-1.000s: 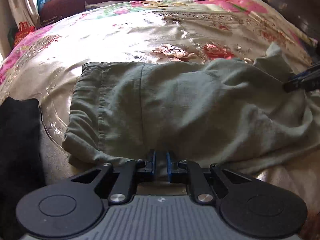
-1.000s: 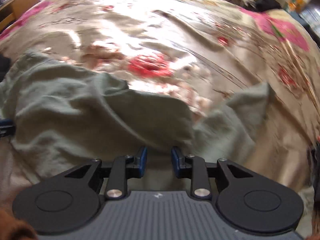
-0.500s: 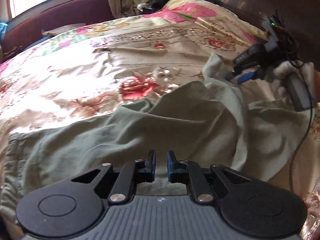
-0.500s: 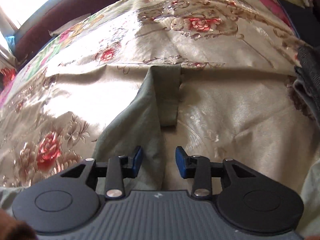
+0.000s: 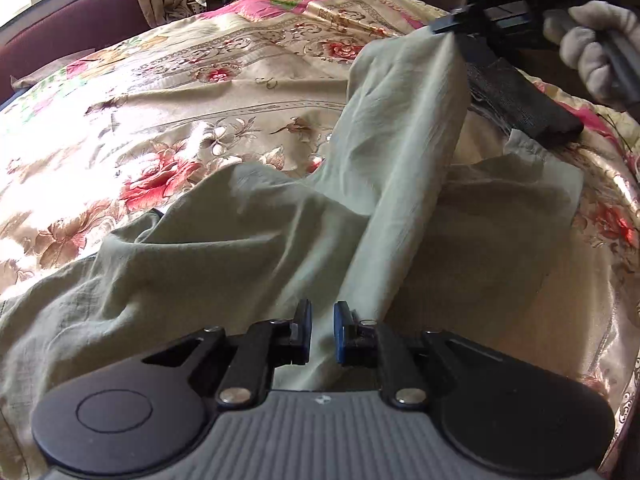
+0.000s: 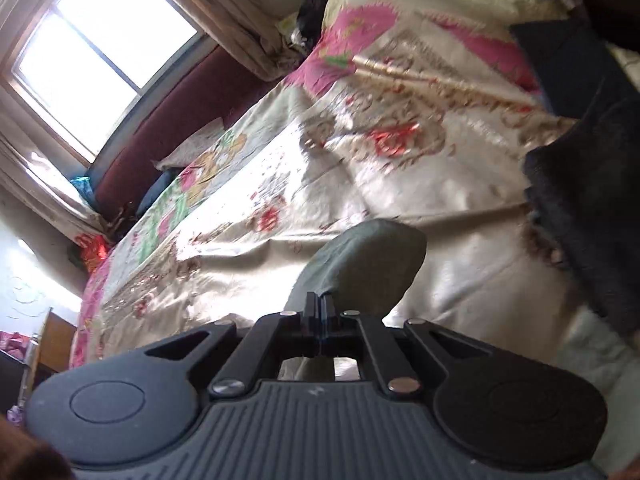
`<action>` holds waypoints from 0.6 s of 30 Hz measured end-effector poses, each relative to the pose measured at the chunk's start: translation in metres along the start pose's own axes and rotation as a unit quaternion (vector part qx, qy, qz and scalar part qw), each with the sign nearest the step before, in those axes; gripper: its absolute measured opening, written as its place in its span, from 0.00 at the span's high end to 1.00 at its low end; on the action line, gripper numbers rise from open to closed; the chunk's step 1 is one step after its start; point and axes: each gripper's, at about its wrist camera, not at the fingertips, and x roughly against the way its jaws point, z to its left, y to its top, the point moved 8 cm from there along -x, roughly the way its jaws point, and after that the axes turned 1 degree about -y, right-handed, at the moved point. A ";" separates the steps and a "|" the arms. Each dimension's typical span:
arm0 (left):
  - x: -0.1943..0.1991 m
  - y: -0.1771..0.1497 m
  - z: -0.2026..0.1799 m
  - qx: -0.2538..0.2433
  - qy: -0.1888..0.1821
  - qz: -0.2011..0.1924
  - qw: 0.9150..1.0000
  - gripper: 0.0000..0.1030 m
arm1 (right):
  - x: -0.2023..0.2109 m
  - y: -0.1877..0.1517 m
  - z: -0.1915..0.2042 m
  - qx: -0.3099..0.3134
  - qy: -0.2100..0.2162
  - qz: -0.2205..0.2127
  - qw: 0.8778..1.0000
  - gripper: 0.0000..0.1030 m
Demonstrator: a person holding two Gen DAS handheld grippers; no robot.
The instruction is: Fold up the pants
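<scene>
Left wrist view: grey-green pants (image 5: 248, 248) lie rumpled on a floral bed (image 5: 168, 92) just ahead of the left hand-held gripper (image 5: 321, 330), whose jaws stand slightly apart over the cloth, apparently gripping nothing. Far ahead to its right, the right hand-held gripper (image 5: 444, 28) lifts one leg end high. Right wrist view alone confirms that right hand-held gripper (image 6: 319, 312) pinched tight on fabric. A neat fold likely needs the lifted leg carried taut over the other.
</scene>
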 end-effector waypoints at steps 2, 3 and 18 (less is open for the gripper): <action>-0.008 -0.001 -0.006 -0.010 -0.007 0.008 1.000 0.74 | 0.022 -0.009 -0.027 0.018 -0.071 0.007 0.997 0.92; -0.014 -0.003 -0.010 -0.016 -0.010 0.016 1.000 0.74 | 0.026 -0.017 -0.041 0.020 -0.096 0.021 0.995 0.92; -0.043 0.041 -0.116 -0.132 -0.040 -0.024 0.990 0.63 | -0.025 -0.072 -0.121 -0.135 -0.037 0.041 0.989 0.77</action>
